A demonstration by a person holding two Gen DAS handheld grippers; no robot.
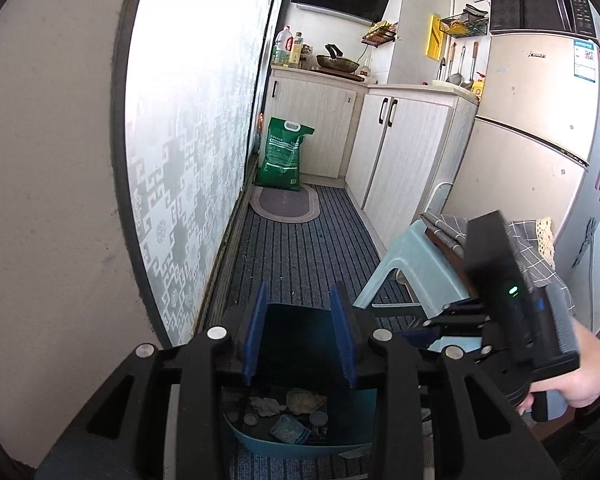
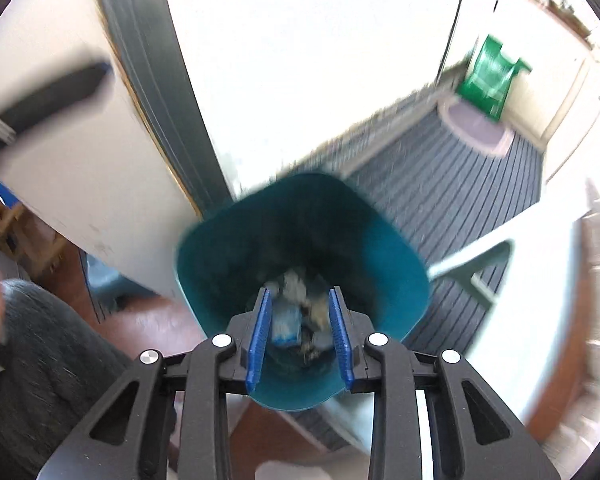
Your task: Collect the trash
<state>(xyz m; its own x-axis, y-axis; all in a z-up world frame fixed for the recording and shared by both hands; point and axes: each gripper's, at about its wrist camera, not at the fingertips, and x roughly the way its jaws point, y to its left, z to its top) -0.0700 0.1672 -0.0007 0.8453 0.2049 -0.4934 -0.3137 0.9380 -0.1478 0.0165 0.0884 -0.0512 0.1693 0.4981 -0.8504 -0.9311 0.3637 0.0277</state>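
Note:
A teal trash bin (image 2: 392, 272) stands on the floor, holding crumpled paper, a blue wrapper (image 2: 286, 326) and other scraps. In the right wrist view my right gripper (image 2: 300, 336) hangs open right over the bin's mouth, nothing between its blue pads; the view is motion blurred. In the left wrist view my left gripper (image 1: 300, 332) is open and empty above the same bin (image 1: 260, 440), with the trash (image 1: 292, 408) visible below the fingers. The right gripper's body (image 1: 512, 304) and hand show at the right of that view.
A striped grey carpet (image 1: 300, 248) runs to an oval mat (image 1: 284, 204) and a green sack (image 1: 284, 154). A light blue plastic stool (image 1: 416, 264) stands right of the bin. White cabinets (image 1: 396, 152) and a fridge (image 1: 540, 128) line the right; a patterned wall (image 1: 188, 160) lines the left.

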